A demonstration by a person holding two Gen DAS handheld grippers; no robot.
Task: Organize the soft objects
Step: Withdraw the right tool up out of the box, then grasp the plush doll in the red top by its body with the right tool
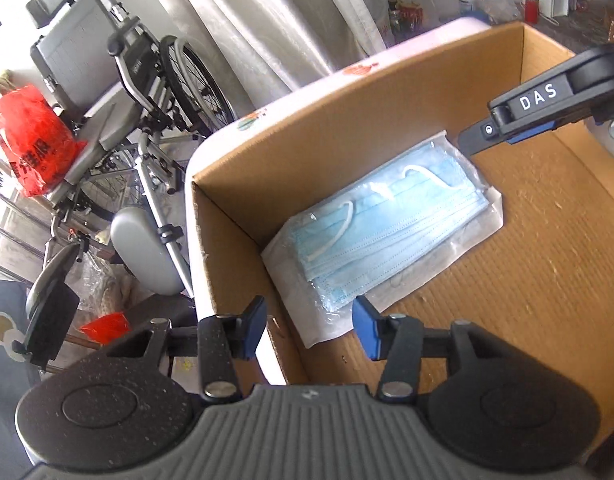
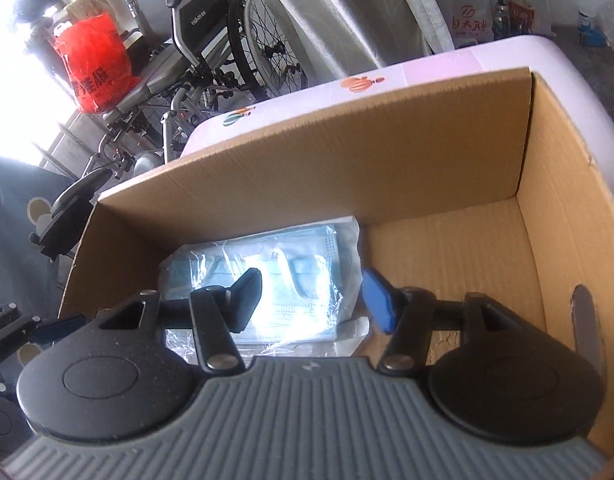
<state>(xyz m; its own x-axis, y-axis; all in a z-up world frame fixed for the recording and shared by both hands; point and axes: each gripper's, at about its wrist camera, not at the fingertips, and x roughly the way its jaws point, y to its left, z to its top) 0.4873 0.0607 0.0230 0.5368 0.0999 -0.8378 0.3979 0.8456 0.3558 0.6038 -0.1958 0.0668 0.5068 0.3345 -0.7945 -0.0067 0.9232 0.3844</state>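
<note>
An open cardboard box (image 1: 347,120) fills the middle and right of both views. On its floor, pushed into the left corner against the back wall, lies a clear packet of blue masks (image 1: 383,232), flat, with white ear loops showing through the wrap.

In the left wrist view the left tool (image 1: 309,326) sits at the bottom centre, above the box's near left edge. Its blue pads are spread apart with nothing between them; the near corner of the packet shows in the gap below, not touched. It is released.

The right tool (image 2: 311,304) hangs low in the right wrist view, over the packet's near end. Its fingers stand apart, one to each side of the packet's right part, and they press on nothing; it too is released. In the left wrist view the same tool enters from the upper right, its tip just above the packet's far right corner.

The box rests on a pale desk (image 2: 427,64) with small round stickers. At the upper left stands a wheelchair (image 1: 147,92) with a red bag (image 1: 31,136) on its seat. A grey curtain (image 1: 267,20) hangs behind it.
</note>
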